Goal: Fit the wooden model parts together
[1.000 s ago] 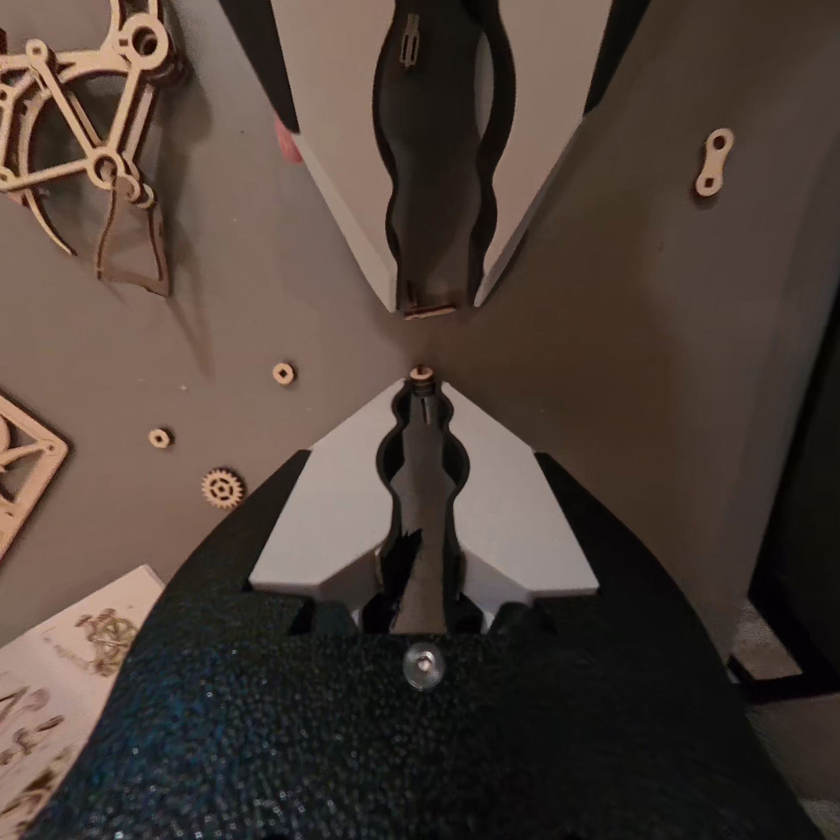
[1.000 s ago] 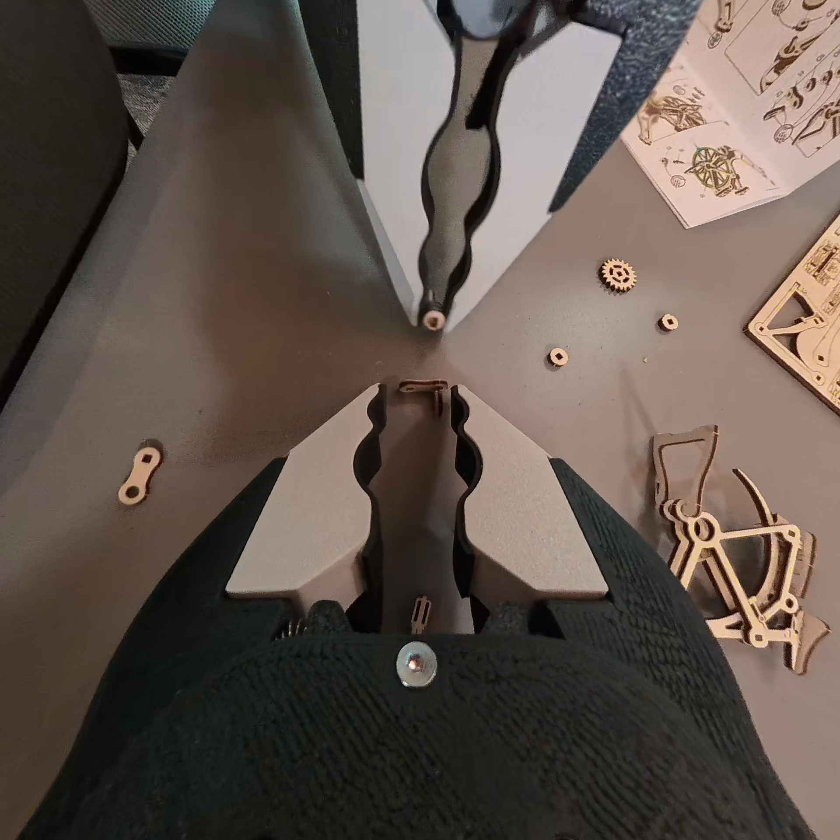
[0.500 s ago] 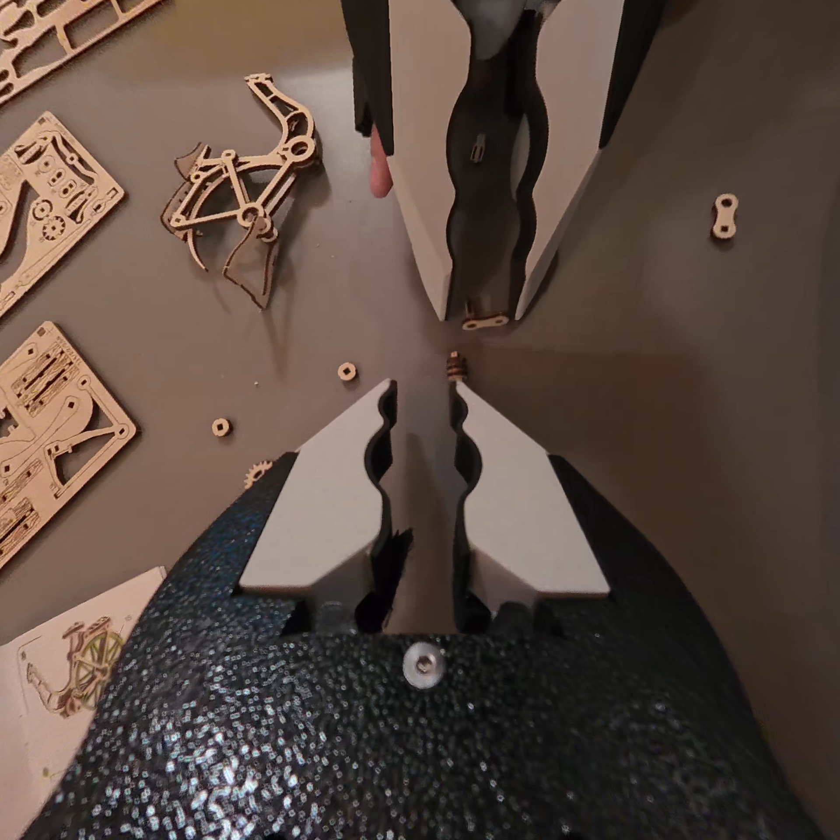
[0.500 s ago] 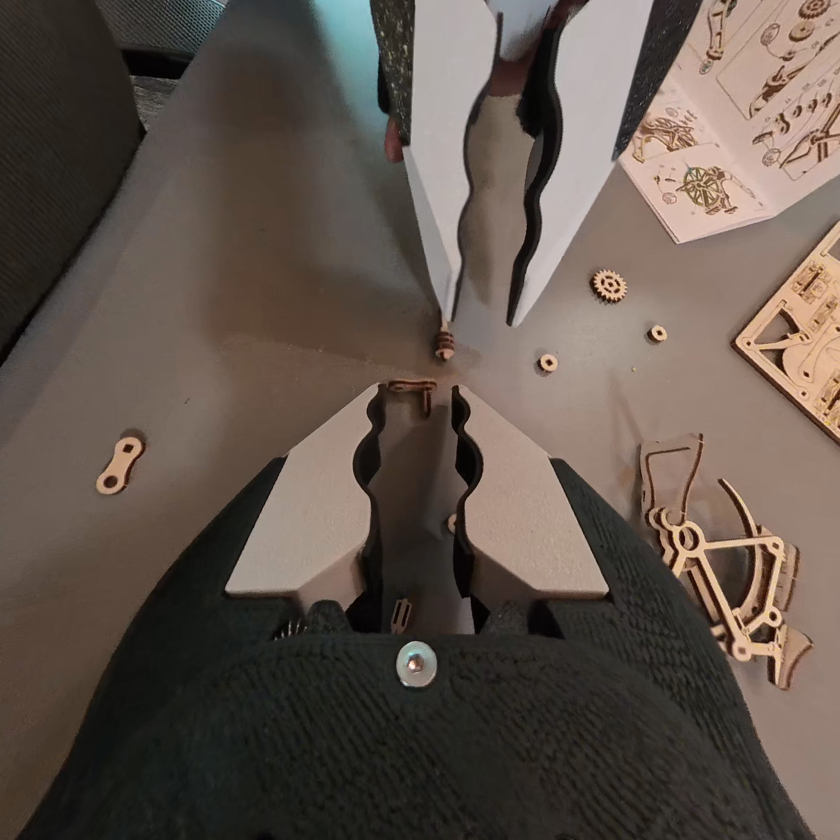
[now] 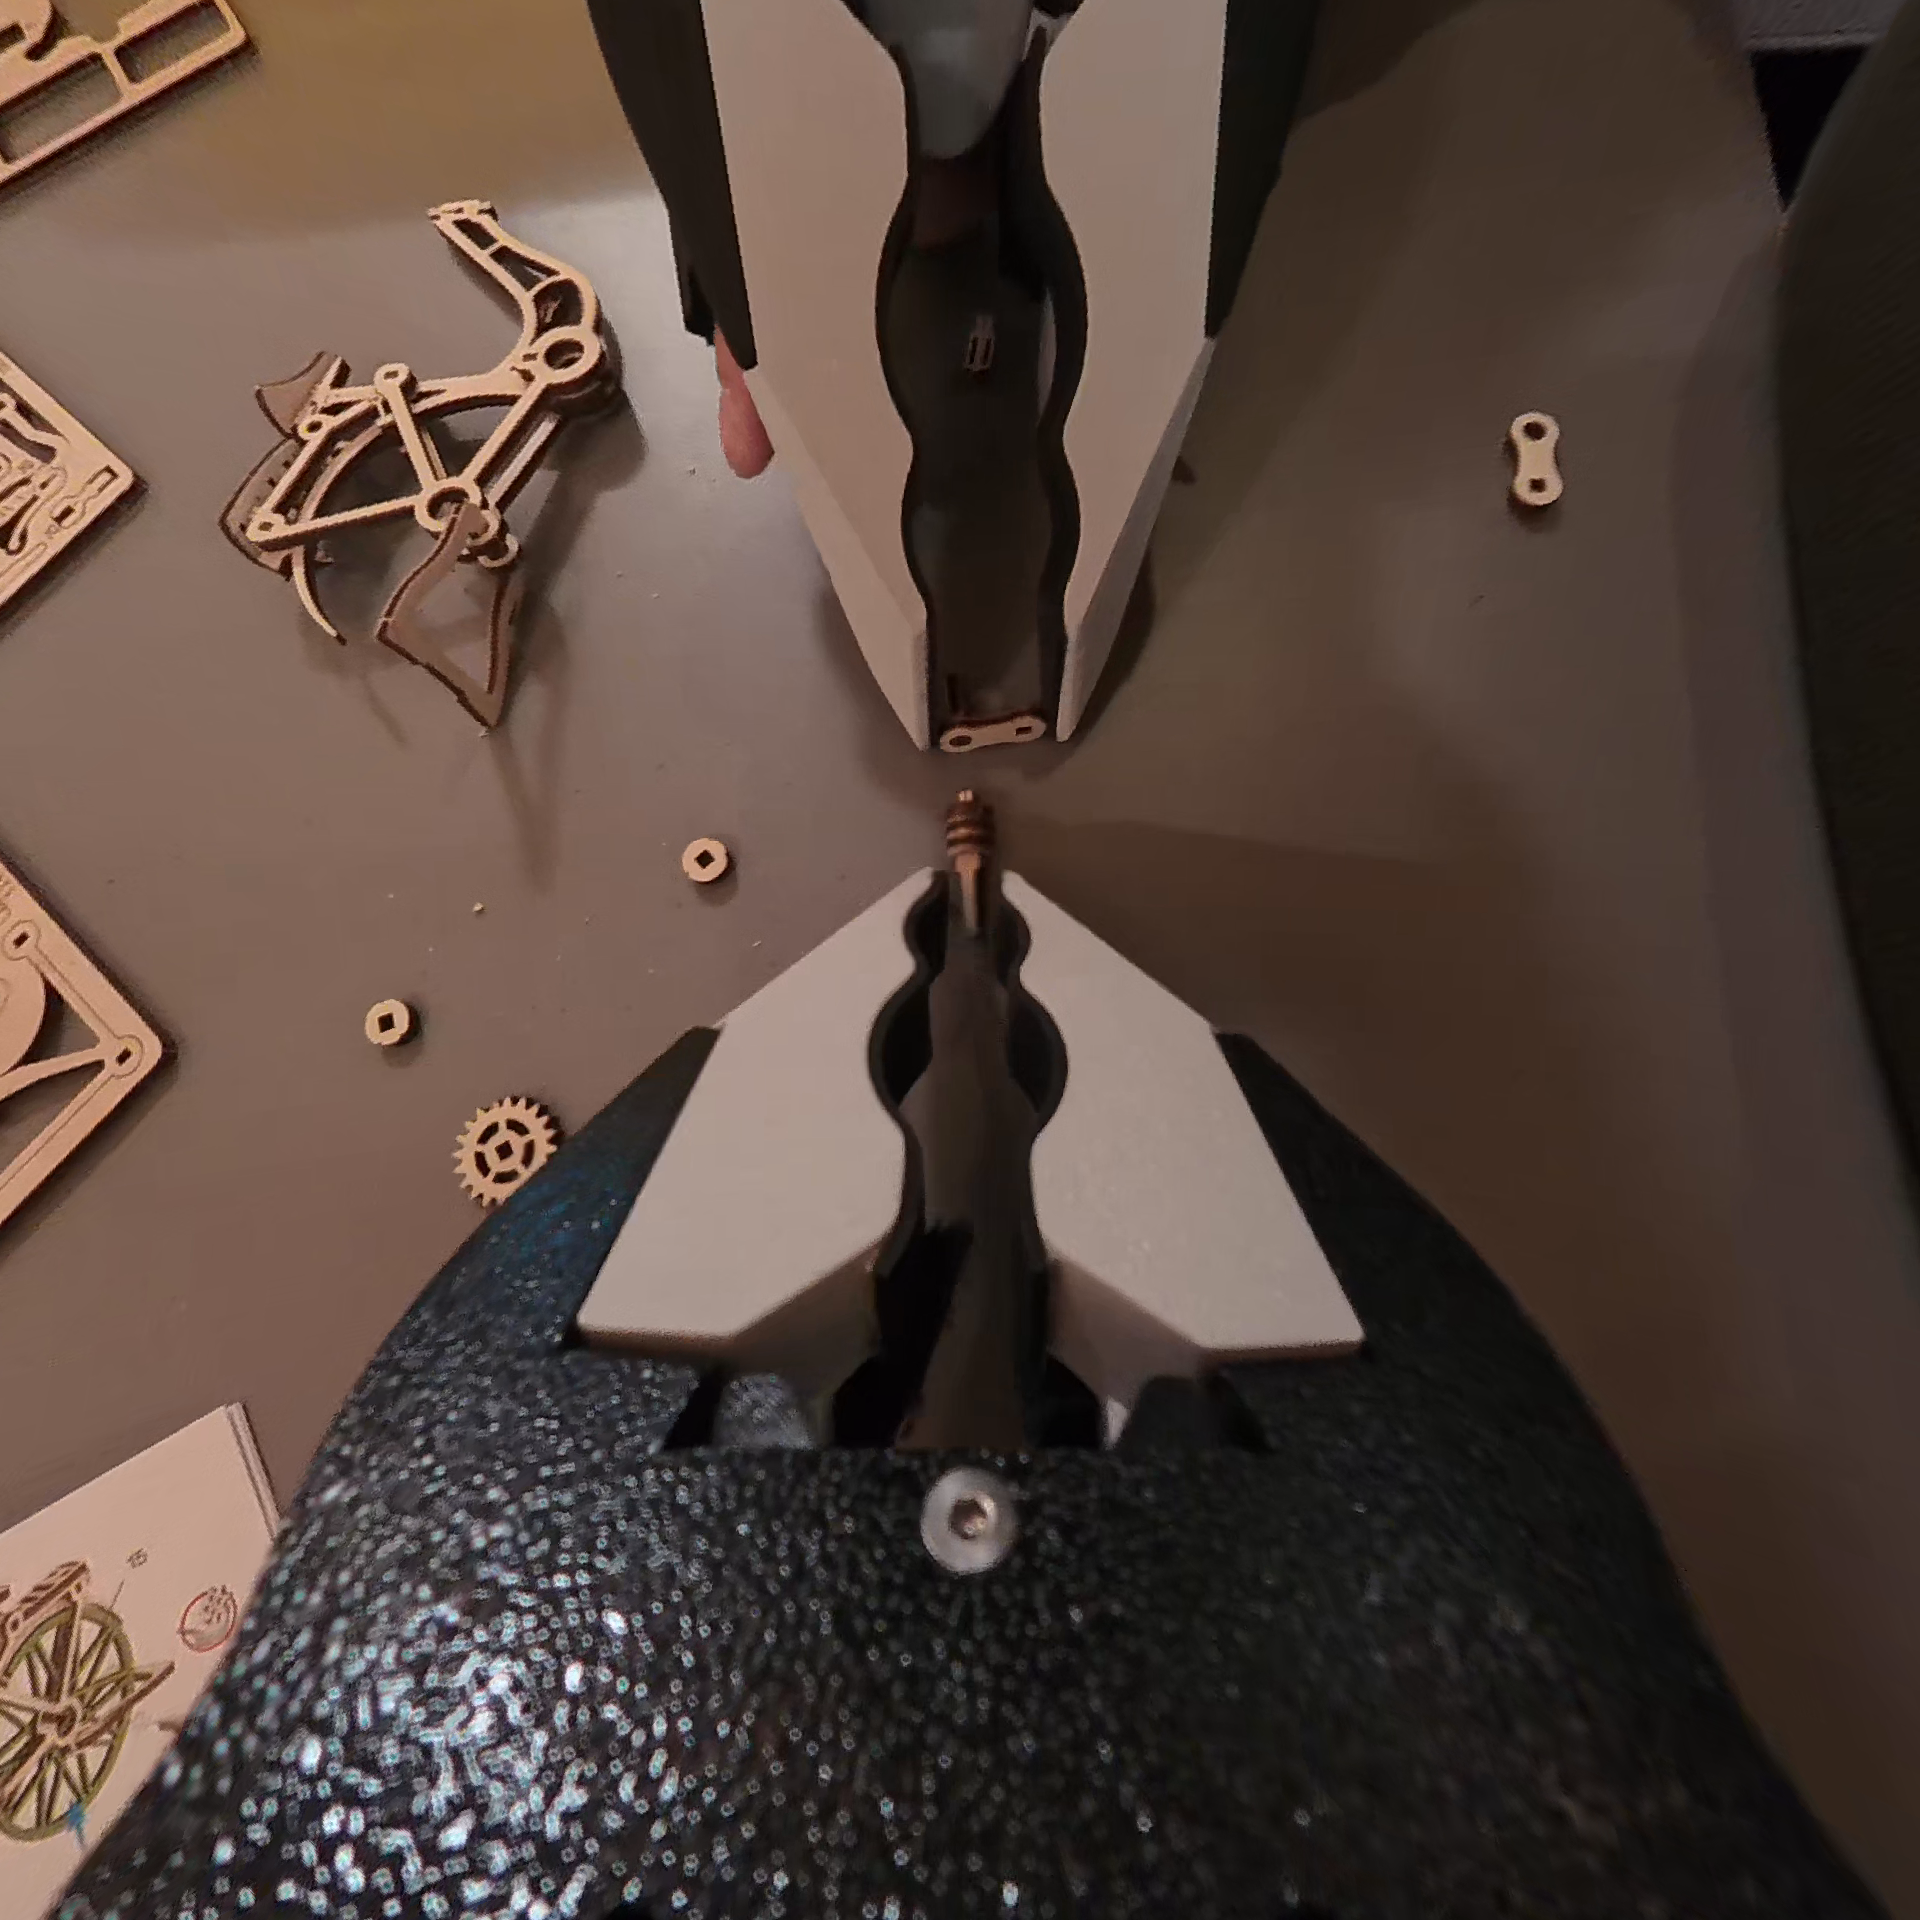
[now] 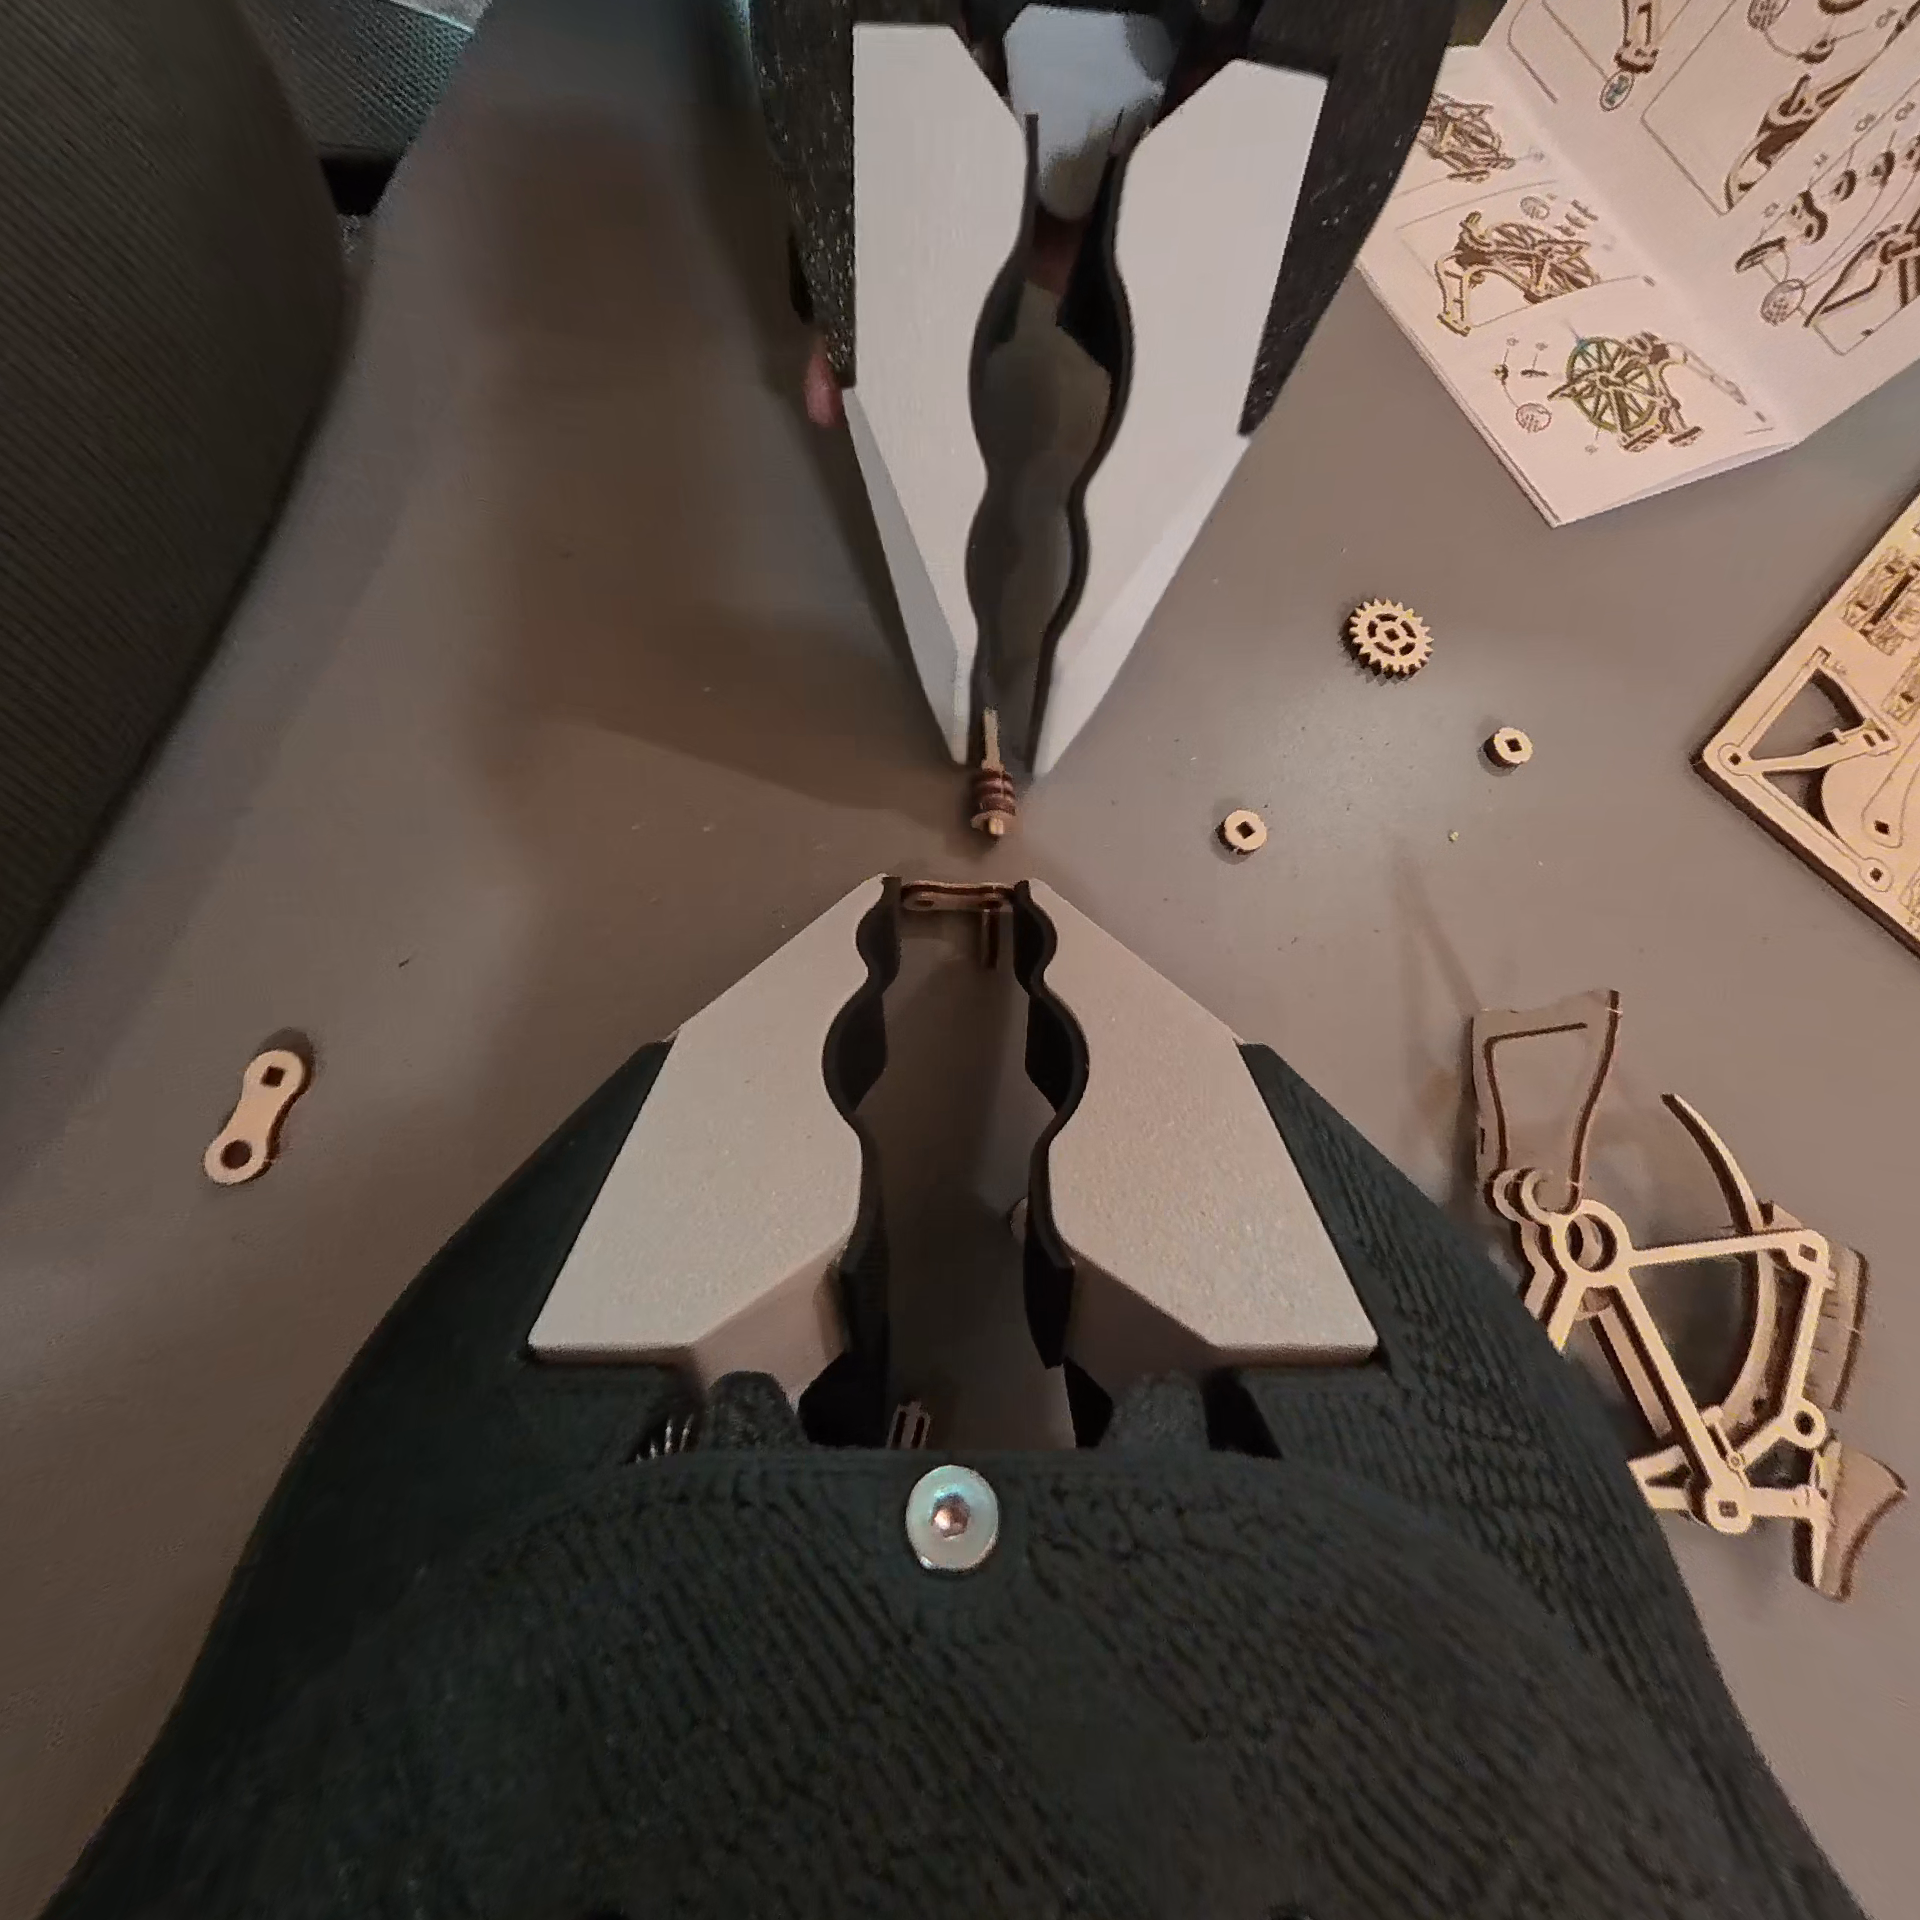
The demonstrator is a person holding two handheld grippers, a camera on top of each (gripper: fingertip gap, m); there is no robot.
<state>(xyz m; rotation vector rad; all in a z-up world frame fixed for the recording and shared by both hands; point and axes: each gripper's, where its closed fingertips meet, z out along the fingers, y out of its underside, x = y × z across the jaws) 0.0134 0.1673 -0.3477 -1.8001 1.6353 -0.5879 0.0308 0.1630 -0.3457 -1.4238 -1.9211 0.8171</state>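
My left gripper [image 5: 968, 883] is shut on a small wooden axle pin with ringed discs [image 5: 967, 831], which sticks out past its tips just above the grey table. My right gripper [image 5: 992, 727] faces it tip to tip, shut on a flat wooden link [image 5: 989, 734] held crosswise. A small gap separates pin and link. In the right wrist view the right gripper [image 6: 956, 891] holds the link [image 6: 951, 896], which has a short peg on its right end. The left gripper [image 6: 992, 753] holds the pin [image 6: 992, 800] opposite it.
A part-built wooden frame [image 5: 416, 457] [image 6: 1662, 1299], a gear [image 5: 504, 1148] [image 6: 1390, 629], two square-holed washers [image 5: 707, 860] [image 5: 392, 1023] and a spare link [image 5: 1536, 475] [image 6: 258, 1122] lie on the table. Laser-cut sheets [image 5: 62, 1049] and an instruction leaflet [image 6: 1662, 260] sit at the side. My two grippers' fingertips are within a few centimetres of each other. My left tips are roughly 9 centimetres from the gear [image 5: 504, 1148]. Seen from the right wrist view [image 6: 1391, 637] as well.
The left gripper let go of the pin half a second ago and has shut on it again, now gripping it lengthwise. The right gripper kept hold of the link.
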